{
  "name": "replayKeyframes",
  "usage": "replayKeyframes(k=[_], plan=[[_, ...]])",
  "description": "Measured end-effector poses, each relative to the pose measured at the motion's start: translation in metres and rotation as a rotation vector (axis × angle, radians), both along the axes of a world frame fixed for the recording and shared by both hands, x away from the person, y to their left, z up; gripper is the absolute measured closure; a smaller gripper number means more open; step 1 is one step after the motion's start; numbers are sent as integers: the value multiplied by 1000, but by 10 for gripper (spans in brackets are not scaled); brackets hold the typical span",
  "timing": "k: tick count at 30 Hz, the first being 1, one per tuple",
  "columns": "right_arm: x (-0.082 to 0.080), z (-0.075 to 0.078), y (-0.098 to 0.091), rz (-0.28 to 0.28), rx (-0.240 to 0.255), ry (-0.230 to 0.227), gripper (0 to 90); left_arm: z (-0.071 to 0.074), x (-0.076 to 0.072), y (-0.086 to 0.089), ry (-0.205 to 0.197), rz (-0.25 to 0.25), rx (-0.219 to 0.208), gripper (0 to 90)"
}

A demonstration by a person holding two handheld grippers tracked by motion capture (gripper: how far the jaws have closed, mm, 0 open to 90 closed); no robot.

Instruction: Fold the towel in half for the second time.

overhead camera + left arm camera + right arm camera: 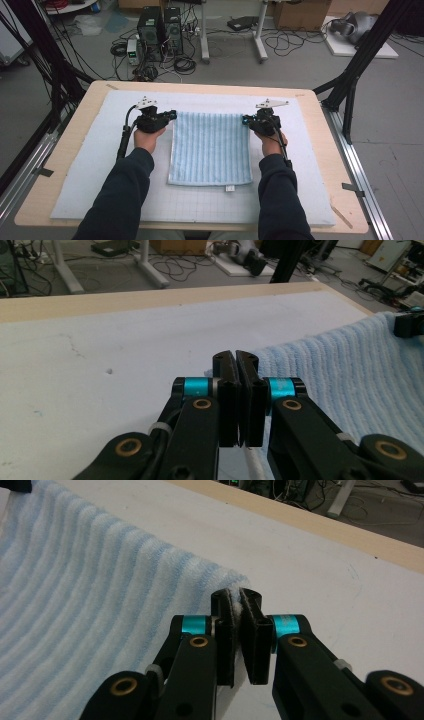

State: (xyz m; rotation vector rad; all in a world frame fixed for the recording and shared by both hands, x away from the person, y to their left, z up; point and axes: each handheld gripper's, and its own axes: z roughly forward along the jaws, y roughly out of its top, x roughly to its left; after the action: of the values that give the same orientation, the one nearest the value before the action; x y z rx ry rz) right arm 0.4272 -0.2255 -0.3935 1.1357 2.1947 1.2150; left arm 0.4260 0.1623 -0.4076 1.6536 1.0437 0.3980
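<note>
A light blue striped towel (210, 150) lies on the white mat (100, 165), with its far edge raised off it. My left gripper (172, 116) pinches the towel's far left corner, and my right gripper (246, 120) pinches the far right corner. In the left gripper view the jaws (235, 360) are pressed together, with the towel (350, 370) spreading away to their right. In the right gripper view the jaws (236, 600) are shut on the towel's white-fringed corner, and the cloth (85, 595) hangs off to the left. A small white label (230, 188) sits at the towel's near edge.
The mat covers most of a wooden table (75, 125). Black frame struts (350, 85) stand at the right and left corners, and an aluminium rail (362, 175) runs along the right side. Computers and cables (160, 35) lie on the floor beyond.
</note>
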Motion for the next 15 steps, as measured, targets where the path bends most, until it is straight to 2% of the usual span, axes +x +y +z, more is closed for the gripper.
replayKeyframes(k=[7, 11, 15], plan=[[-14, 2, -5, 14, 28, -3, 852, 1, -18, 3, 4, -24, -35, 876], [-24, 5, -6, 26, 41, -16, 851, 4, -30, 4, -2, -49, -26, 876], [-39, 3, -7, 43, 49, -25, 849, 5, -44, 5, -26, -68, -25, 875]])
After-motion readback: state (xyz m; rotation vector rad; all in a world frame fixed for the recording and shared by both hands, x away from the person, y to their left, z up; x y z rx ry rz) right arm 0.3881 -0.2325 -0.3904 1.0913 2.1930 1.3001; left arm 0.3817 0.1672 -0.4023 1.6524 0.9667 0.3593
